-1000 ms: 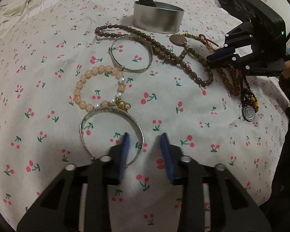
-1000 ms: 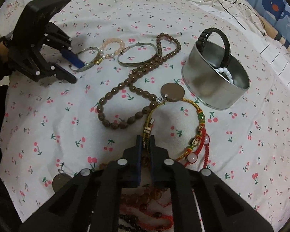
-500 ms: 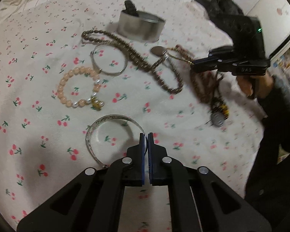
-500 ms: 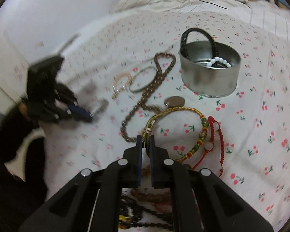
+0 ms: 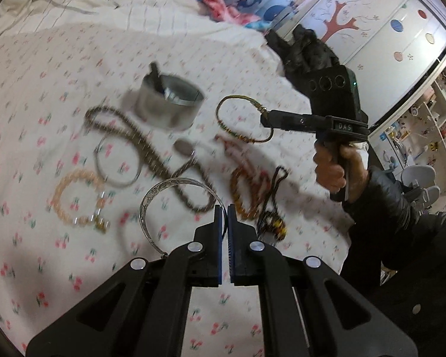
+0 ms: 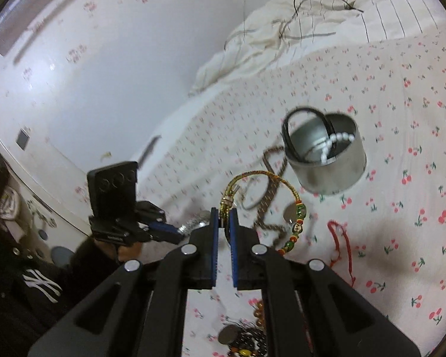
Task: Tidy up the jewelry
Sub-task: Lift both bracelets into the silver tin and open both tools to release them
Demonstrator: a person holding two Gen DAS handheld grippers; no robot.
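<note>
Peach bead bracelet (image 5: pixel 74 197): far left in the left wrist view, lying flat on the cherry-print sheet (image 5: pixel 29 136).
Thin silver bangle (image 5: pixel 117 163): flat on the sheet just right of the peach beads, beside the long brown bead necklace (image 5: pixel 151 154).
Engraved silver cuff (image 5: pixel 175 202): raised off the sheet, one end pinched in the left gripper (image 5: pixel 225 214).
Left gripper: clenched on the cuff (pads almost meeting, the metal band thin between them).
Metal tin (image 5: pixel 169 104): open, standing on the sheet beyond the necklace; in the right wrist view it holds a black band (image 6: pixel 306 131) and white beads (image 6: pixel 330 145).
Gold-and-green cord bracelet (image 5: pixel 243 119): hanging in the air right of the tin, gripped at its clasp.
Right gripper (image 6: pixel 224 217): clenched on that clasp, held by a hand (image 5: pixel 333 166) in a dark sleeve.
Red cord (image 6: pixel 342 247): on the sheet at the right.
Amber beads (image 5: pixel 246 190): heaped beside a dark pendant string (blurred).
</note>
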